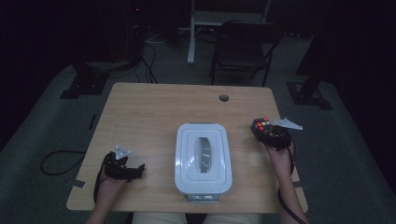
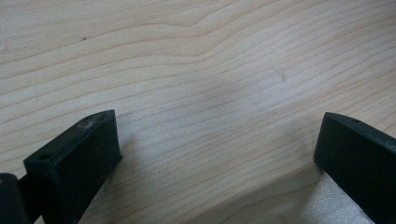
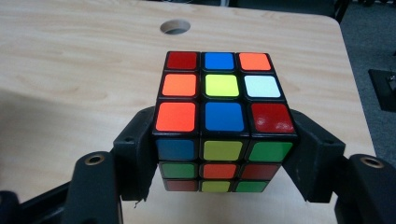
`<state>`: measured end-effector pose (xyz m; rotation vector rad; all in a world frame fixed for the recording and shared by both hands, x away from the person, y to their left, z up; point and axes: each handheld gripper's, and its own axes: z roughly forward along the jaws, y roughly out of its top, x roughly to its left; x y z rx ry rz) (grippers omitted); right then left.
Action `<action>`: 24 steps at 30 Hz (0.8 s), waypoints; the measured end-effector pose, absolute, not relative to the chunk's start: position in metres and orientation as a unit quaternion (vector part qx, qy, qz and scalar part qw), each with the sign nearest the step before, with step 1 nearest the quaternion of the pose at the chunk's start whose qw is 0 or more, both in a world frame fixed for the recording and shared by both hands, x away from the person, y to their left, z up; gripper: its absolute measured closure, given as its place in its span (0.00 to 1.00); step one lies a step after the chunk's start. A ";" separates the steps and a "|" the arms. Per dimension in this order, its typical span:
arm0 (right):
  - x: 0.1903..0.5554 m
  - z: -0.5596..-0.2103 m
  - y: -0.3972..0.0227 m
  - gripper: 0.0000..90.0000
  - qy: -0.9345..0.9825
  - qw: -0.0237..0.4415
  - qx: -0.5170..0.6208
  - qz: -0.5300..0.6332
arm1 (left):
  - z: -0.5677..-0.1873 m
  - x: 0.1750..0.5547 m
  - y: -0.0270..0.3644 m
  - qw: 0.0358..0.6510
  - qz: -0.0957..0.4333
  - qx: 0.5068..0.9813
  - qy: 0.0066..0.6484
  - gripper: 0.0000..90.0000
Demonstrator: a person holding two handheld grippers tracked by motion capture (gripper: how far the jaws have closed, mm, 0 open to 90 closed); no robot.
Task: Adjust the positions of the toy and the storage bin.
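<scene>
A scrambled puzzle cube [image 1: 261, 126] with coloured stickers is held above the right side of the wooden table [image 1: 154, 112]. My right gripper [image 1: 273, 135] is shut on it. In the right gripper view the cube [image 3: 219, 116] sits between the two black jaws, which press on its left and right sides. A white lidded plastic box [image 1: 203, 158] lies in the middle of the table near the front edge, left of the cube. My left gripper [image 1: 133, 170] rests at the front left. Its fingers [image 2: 79, 158] stand wide apart over bare wood, with nothing between them.
A round cable hole [image 1: 224, 98] sits in the table near the far edge. Beyond the table stand a dark folding chair [image 1: 243, 46] and a white stand leg [image 1: 191, 32]. Cables lie on the grey floor [image 1: 56, 161] at the left.
</scene>
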<state>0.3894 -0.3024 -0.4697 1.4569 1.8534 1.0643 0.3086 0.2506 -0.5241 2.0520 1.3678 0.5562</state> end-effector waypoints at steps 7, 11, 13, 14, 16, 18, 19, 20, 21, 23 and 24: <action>0.356 -0.471 -0.310 0.38 0.696 0.270 0.533 0.397 | -0.524 0.309 0.251 0.302 0.210 0.774 0.516 0.01; 0.330 -0.474 -0.314 0.38 0.696 0.282 0.530 0.393 | -0.524 0.309 0.251 0.302 0.210 0.774 0.516 0.01; 0.320 -0.476 -0.317 0.38 0.699 0.283 0.529 0.389 | -0.524 0.309 0.251 0.301 0.210 0.774 0.515 0.01; 0.316 -0.477 -0.318 0.38 0.700 0.284 0.530 0.386 | -0.524 0.309 0.251 0.302 0.210 0.774 0.516 0.01; 0.307 -0.479 -0.321 0.38 0.701 0.284 0.530 0.383 | -0.524 0.309 0.251 0.302 0.210 0.774 0.516 0.01; 0.299 -0.481 -0.324 0.38 0.702 0.276 0.534 0.382 | -0.524 0.309 0.251 0.301 0.210 0.774 0.515 0.01; 0.295 -0.483 -0.326 0.38 0.701 0.276 0.537 0.380 | -0.524 0.309 0.251 0.301 0.210 0.774 0.516 0.01; 0.292 -0.483 -0.327 0.38 0.701 0.276 0.538 0.379 | -0.524 0.309 0.251 0.301 0.210 0.774 0.516 0.01; 0.289 -0.485 -0.329 0.38 0.701 0.276 0.539 0.377 | -0.524 0.309 0.250 0.301 0.210 0.774 0.516 0.01; 0.283 -0.487 -0.331 0.38 0.699 0.278 0.542 0.375 | -0.524 0.309 0.251 0.301 0.210 0.774 0.516 0.01; 0.281 -0.488 -0.332 0.38 0.698 0.278 0.545 0.373 | -0.524 0.309 0.251 0.301 0.210 0.774 0.516 0.01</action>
